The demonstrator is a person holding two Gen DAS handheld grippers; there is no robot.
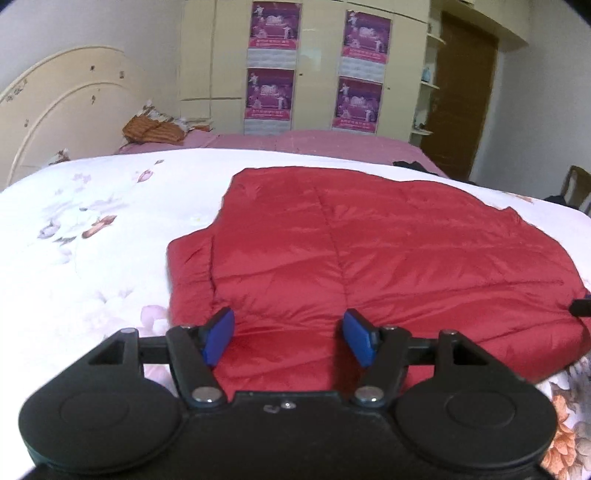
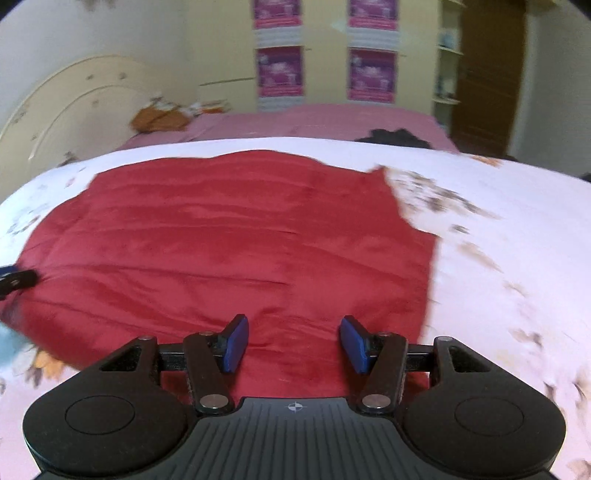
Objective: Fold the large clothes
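Your red jacket lies spread on the flowered quilt, filling the middle and right of the left wrist view and the middle and left of the right wrist view. It already looks like a compact block with no sleeve trailing loose, so you have probably made at least one fold. I cannot tell from here how many layers it has. The outline is still wide and uneven, with a step in the edge at centre left in the left view and a pointed corner at upper right in the right view. To my eye a further fold and some squaring up are left.

Your left tongs hang at the bottom centre of their frame, over the near edge of the jacket. Their jaws stand apart with only bare red cloth showing between the blue pads, and they grip nothing. Your right tongs sit the same way at the bottom centre of their view, partly open and empty, above the jacket's near right part.

No basket, box or bin shows in either view. In the upper part of both frames stands a cupboard with posters on its closed doors, so what it holds is hidden.
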